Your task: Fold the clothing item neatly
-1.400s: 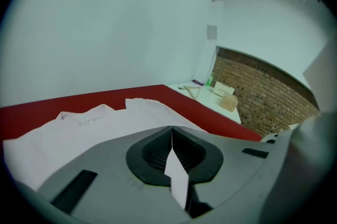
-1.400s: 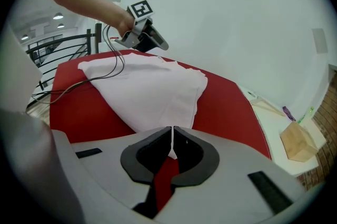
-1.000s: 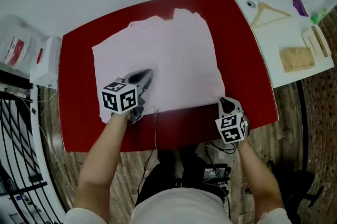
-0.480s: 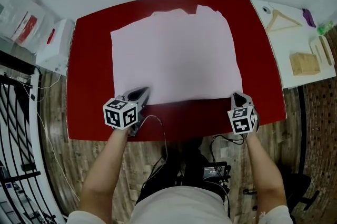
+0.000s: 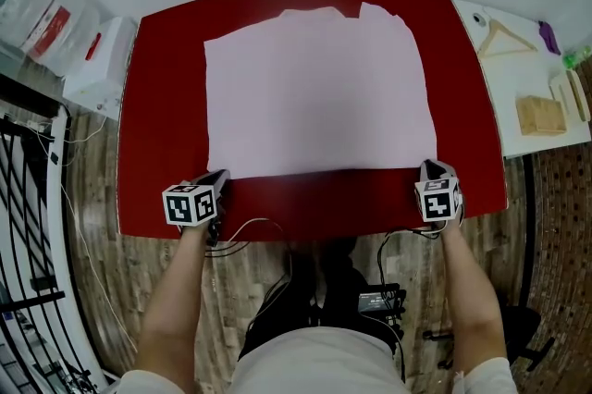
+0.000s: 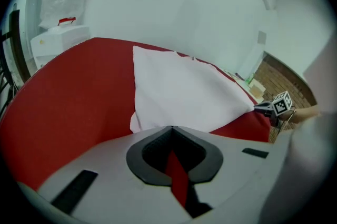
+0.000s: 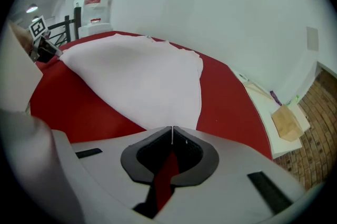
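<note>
Garment [image 5: 319, 92] is lying flat on red worktop [image 5: 166, 105], right tongs [image 5: 433, 166] pinching its near corner, left tongs [image 5: 222, 174] pressing together, empty, at the other.

We see a red worktop [image 5: 166, 105] bearing one pale pink garment [image 5: 319, 96], spread flat from its middle to the far edge.

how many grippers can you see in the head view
2. The left gripper is at the near left corner of the cloth, and the right gripper is at its near right corner. None seem hidden.
</note>
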Demonstrator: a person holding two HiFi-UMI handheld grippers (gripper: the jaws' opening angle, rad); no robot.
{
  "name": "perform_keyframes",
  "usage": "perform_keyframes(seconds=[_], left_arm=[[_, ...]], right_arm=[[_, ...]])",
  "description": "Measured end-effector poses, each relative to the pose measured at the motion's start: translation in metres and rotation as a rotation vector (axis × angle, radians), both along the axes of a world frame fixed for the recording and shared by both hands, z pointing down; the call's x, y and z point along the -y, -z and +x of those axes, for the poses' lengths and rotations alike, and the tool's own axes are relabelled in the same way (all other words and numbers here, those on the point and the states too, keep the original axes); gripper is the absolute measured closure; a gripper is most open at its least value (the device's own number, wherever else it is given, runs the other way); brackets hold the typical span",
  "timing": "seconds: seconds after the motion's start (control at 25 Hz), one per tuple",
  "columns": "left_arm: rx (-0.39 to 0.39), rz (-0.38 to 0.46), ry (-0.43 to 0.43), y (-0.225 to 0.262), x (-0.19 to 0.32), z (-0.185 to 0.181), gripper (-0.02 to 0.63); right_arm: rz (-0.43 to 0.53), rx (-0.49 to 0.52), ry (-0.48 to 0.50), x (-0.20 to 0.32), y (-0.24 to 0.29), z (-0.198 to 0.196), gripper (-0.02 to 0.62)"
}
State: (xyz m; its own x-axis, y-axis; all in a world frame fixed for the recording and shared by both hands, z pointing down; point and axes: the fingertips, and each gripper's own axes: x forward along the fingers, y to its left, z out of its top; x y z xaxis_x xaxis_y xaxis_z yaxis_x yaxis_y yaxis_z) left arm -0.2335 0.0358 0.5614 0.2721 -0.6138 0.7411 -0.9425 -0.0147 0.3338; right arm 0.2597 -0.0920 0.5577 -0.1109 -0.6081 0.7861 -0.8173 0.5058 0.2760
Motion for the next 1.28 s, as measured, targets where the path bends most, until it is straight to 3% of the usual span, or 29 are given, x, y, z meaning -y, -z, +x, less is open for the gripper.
perform_keyframes(seconds=[0.16, 0.36, 0.92, 1.28], left_arm=[[-0.054, 0.019, 0.021, 0.001, 0.000, -0.002, 0.603], [-0.073, 0.087, 0.013, 0.011, 0.000, 0.001, 0.601], [-0.082, 0.223, -0.140, 0.065, -0.027, 0.028, 0.601], [-0.082, 0.271, -0.140, 0.097, -0.072, 0.055, 0.601]], right_arm=[[-0.026, 0.095, -0.059, 0.002, 0.000, 0.004, 0.577], [-0.006, 0.065, -0.069, 0.005, 0.007, 0.001, 0.577], [0.102, 0.035, -0.059, -0.037, 0.061, -0.005, 0.577], [0.104, 0.084, 0.015, -0.069, 0.083, -0.014, 0.577]])
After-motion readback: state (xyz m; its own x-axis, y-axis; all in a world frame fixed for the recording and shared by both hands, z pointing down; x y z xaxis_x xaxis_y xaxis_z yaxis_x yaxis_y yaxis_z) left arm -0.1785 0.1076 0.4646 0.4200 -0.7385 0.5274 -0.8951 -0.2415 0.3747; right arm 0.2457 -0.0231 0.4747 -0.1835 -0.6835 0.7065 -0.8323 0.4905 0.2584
